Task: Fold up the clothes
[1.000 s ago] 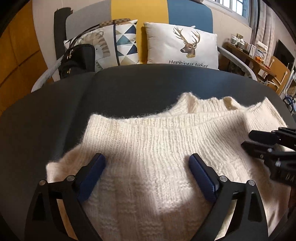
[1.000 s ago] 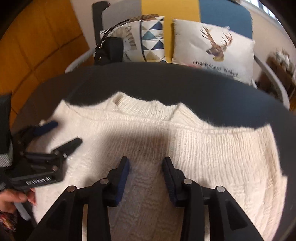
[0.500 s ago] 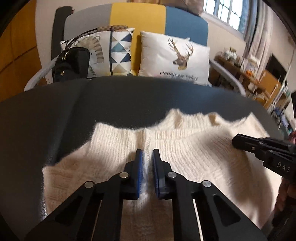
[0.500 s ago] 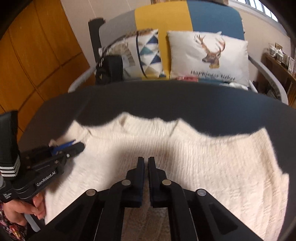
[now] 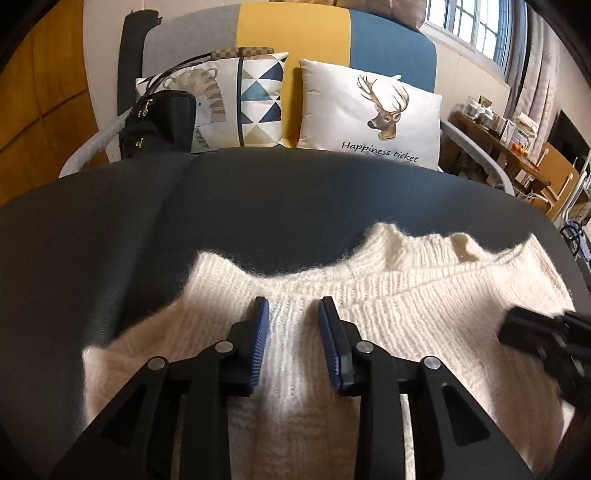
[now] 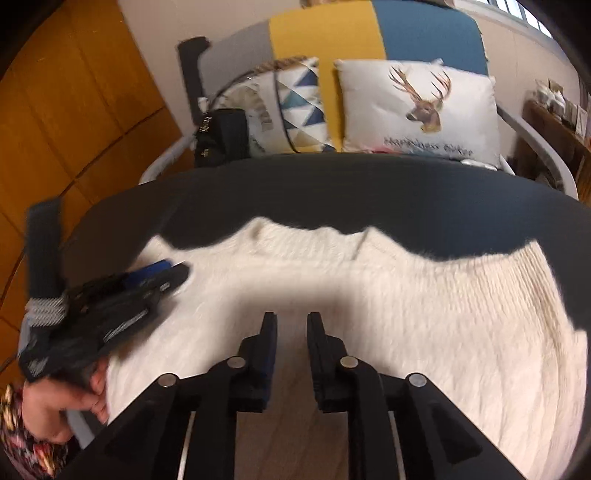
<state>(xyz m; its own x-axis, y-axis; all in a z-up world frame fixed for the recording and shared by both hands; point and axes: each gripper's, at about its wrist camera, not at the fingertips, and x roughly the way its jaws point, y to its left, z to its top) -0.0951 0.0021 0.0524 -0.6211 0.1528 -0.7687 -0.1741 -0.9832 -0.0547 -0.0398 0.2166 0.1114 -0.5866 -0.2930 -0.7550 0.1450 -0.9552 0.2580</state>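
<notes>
1. Where the dark table (image 5: 258,221) was seen, a cream knit sweater (image 5: 424,306) was laid on it, neckline toward the sofa (image 5: 291,33), with a ribbed layer seen doubled over near the collar
2. Some folding was judged as possibly done, since the far edge looked layered; how many folds were in, or were left, could not be settled
3. Left gripper (image 5: 291,314) was seen with jaws parted, a raised ridge of knit between the pads, not clamped
4. Right gripper (image 6: 291,325) was seen with jaws slightly apart over the sweater, nothing held
5. Sleeves could not be made out; the sweater's near edge was hidden by both grippers
6. Right wrist view was blurred, so knit detail and the hand (image 6: 62,402) at the left edge were hard to read
</notes>
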